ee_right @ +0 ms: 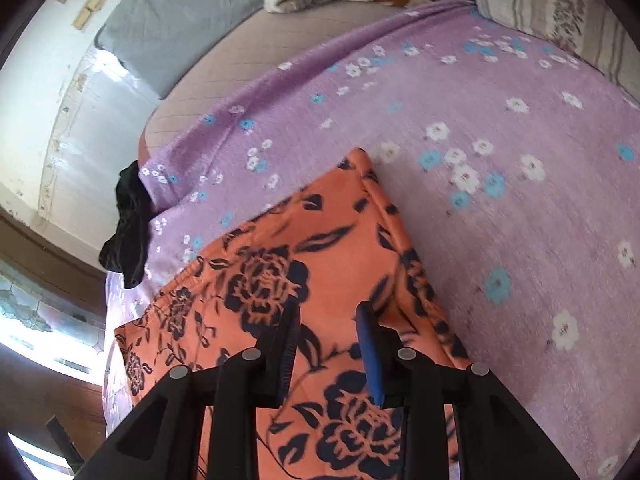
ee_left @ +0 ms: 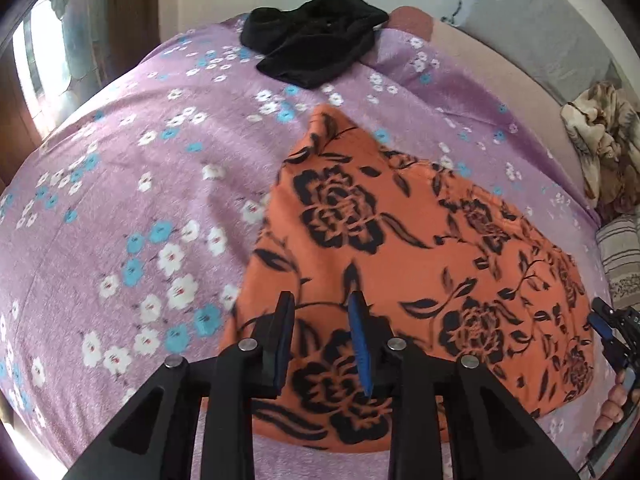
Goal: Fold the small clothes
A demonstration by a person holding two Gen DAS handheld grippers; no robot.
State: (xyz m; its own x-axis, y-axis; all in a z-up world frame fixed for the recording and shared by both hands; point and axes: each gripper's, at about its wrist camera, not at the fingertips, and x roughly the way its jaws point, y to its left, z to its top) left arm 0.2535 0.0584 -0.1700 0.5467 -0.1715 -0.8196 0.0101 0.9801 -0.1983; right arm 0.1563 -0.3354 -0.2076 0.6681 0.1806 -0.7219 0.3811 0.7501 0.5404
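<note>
**Orange flowered garment spread on the bed, both claws apart above it**

The orange garment (ee_left: 400, 264) with black rose print lay flat on the purple flowered bedspread (ee_left: 120, 200), one corner pointing toward the far side of the bed. Its edges looked fairly straight, with a seamed hem along the right edge in the right wrist view (ee_right: 320, 280).

The left claw (ee_left: 320, 340) hovered over the near part of the cloth, jaws moderately apart, nothing between them. The right claw (ee_right: 330, 348) stood likewise over the garment, jaws parted and gripping nothing. Whether either touched the cloth could not be told.

A black garment (ee_left: 316, 44) lay crumpled at the far edge of the bedspread, well apart from the orange one. A beige patterned blanket (ee_left: 604, 140) and a striped pillow (ee_right: 560, 12) sat beyond.
</note>
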